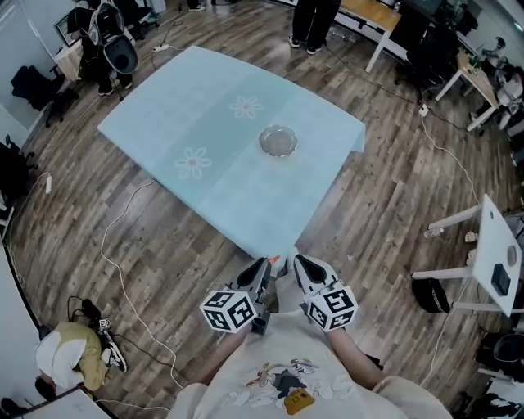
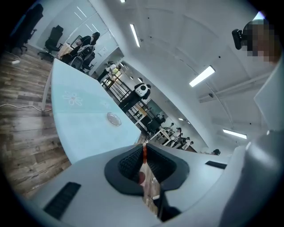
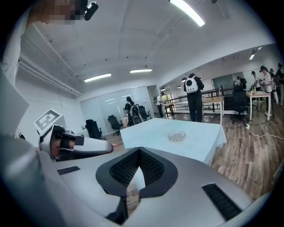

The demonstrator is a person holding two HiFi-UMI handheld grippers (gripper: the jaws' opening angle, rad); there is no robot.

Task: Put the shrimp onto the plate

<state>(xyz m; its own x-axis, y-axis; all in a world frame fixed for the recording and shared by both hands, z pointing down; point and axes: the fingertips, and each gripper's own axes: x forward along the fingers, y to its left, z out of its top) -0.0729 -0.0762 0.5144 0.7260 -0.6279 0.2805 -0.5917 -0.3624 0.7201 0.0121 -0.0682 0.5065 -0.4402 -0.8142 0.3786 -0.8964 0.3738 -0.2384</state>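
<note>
A thin orange-and-white shrimp (image 2: pixel 143 156) is pinched between the dark pads of my left gripper (image 2: pixel 144 148), which is shut on it. In the head view its orange tip (image 1: pixel 275 259) pokes out of the left gripper (image 1: pixel 265 265), held just off the table's near corner. My right gripper (image 1: pixel 300 263) hangs close beside it, its jaws shut (image 3: pixel 139 151) with nothing between them. The clear glass plate (image 1: pixel 278 141) sits empty on the light blue tablecloth (image 1: pixel 205 123), well ahead of both grippers; the gripper views show the plate too (image 2: pixel 114 118) (image 3: pixel 176 136).
The cloth has two printed flowers (image 1: pixel 194 161). Wood floor with cables (image 1: pixel 115 270) surrounds the table. A white stand (image 1: pixel 491 258) is at the right, bags and chairs at the far left, a person standing beyond the table (image 1: pixel 311 24).
</note>
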